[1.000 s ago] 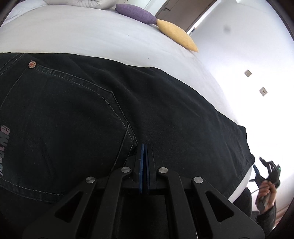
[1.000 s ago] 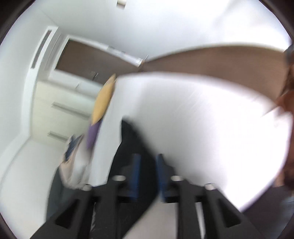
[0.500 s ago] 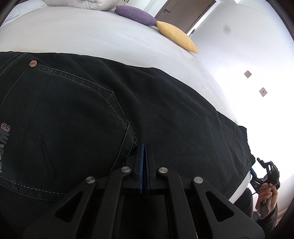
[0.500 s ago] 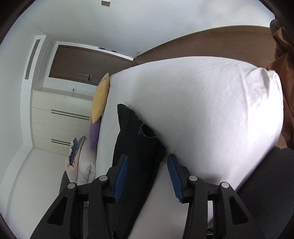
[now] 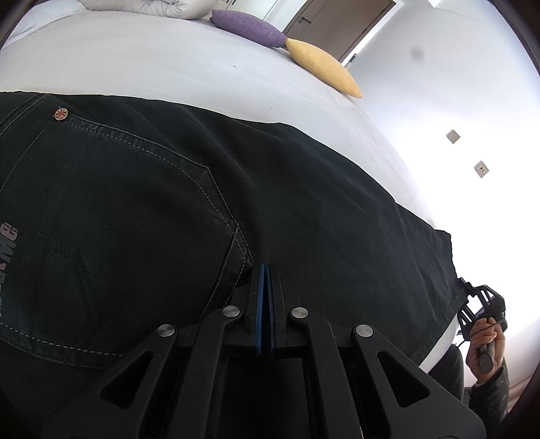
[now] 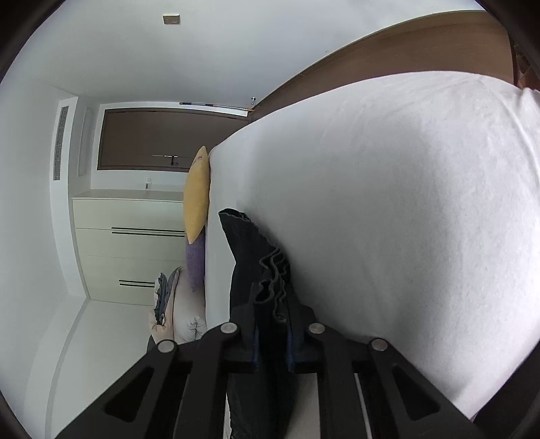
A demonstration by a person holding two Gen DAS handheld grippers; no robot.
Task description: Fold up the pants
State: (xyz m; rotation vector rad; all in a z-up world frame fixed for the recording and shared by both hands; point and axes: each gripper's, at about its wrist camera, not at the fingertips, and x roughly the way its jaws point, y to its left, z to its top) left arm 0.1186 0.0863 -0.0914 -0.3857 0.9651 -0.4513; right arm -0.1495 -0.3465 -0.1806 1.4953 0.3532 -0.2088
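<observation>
two cushions [image 5: 287,44] on white bed [image 5: 135,64]

The pants [image 5: 236,209] lie spread across the bed [image 5: 168,64]; two cushions [image 5: 320,67] rest side by side at its far edge (beyond the pants).

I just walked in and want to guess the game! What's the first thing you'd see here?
Big black jeans lie spread across the white bed, filling the left view. The right tool has just been closing and now pinches their bunched leg ends at the bed's edge. A yellow cushion and a purple cushion sit at the far side.
</observation>
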